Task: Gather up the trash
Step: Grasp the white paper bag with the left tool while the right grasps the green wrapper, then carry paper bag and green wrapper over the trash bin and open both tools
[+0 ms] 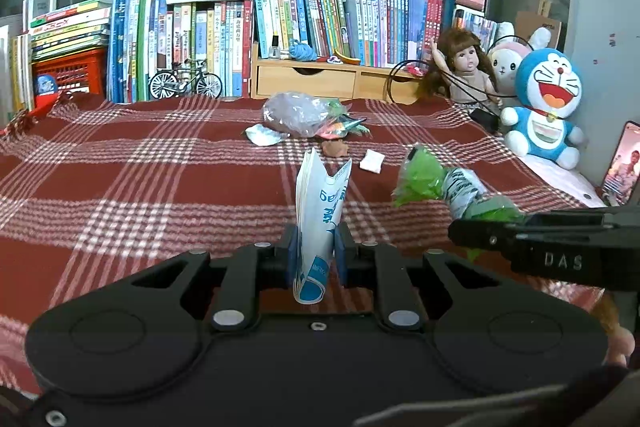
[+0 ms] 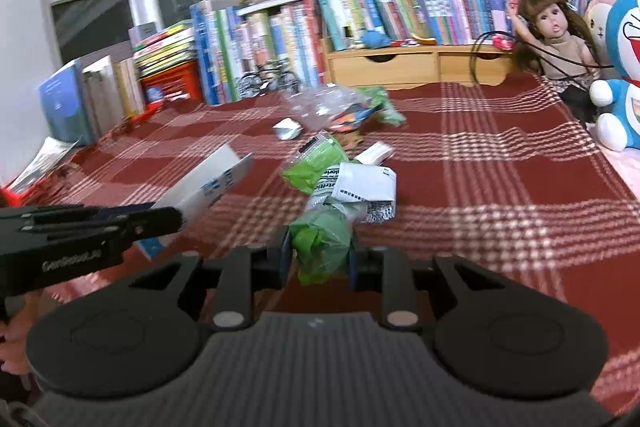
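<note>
The left tool (image 1: 316, 251) was pinching a folded white-and-blue paper packet (image 1: 318, 211), held upright above the red plaid cloth (image 1: 160, 167) of the table. The right tool (image 2: 318, 259) was pinching a crumpled green-and-white plastic wrapper (image 2: 332, 211), also lifted clear. Both grips sat on the lower ends only; in my judgement the limp wrapper could slip out if swung quickly.

Remaining trash lay near the table's far side: a clear plastic bag (image 1: 298, 111), apparently holding coloured wrappers, a small white paper scrap (image 1: 372, 161) and a brown scrap (image 1: 334, 147).

No bin was in view, so the drop point could not be confirmed. The wooden drawer unit (image 1: 320, 79) was closed, contents hidden. A black cord (image 1: 472, 83) near the plush toys (image 1: 544, 103) posed a snag risk.
</note>
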The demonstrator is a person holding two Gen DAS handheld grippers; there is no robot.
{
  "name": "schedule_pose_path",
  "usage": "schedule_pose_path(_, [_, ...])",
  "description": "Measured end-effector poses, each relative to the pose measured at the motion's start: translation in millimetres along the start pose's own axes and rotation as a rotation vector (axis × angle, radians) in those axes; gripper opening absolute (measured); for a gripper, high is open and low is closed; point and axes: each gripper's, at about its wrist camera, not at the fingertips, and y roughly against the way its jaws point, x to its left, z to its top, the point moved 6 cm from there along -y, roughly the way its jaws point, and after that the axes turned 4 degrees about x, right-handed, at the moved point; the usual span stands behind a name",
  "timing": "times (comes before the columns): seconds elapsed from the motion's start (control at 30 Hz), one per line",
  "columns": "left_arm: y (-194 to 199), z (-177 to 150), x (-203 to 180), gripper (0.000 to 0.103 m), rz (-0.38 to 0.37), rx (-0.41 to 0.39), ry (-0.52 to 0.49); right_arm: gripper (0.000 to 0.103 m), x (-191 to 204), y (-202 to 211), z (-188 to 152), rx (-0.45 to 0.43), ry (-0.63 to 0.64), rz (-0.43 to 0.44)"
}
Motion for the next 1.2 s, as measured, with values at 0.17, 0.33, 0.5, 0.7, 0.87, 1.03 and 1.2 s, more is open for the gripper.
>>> schedule_pose_path(0.17, [34,-26,6,0.018,0.015,0.003,0.042,0.032,27,22,-25,0.012,0.030,0.039])
schedule_pose_path(0.33, [72,-56,11,0.018,0.048,-0.035,0.067,0.032,49,43,-59,0.037,0.052,0.068])
schedule_pose_path(0.5, [98,-88,12,0.018,0.056,-0.018,0.057,0.032,67,60,-92,0.073,0.066,0.093])
schedule_pose_path(0.7, [105,-126,13,0.018,0.059,0.064,0.062,0.032,79,66,-129,0.139,0.053,0.112])
schedule_pose_path(0.87, [93,-159,13,0.018,0.060,0.174,0.063,0.032,90,58,-158,0.215,0.068,0.123])
schedule_pose_path(1.03, [76,-188,15,0.018,0.068,0.274,0.075,0.032,95,41,-184,0.293,0.076,0.120])
schedule_pose_path(1.2, [60,-204,19,0.018,0.083,0.346,0.075,0.032,92,28,-199,0.347,0.065,0.118])
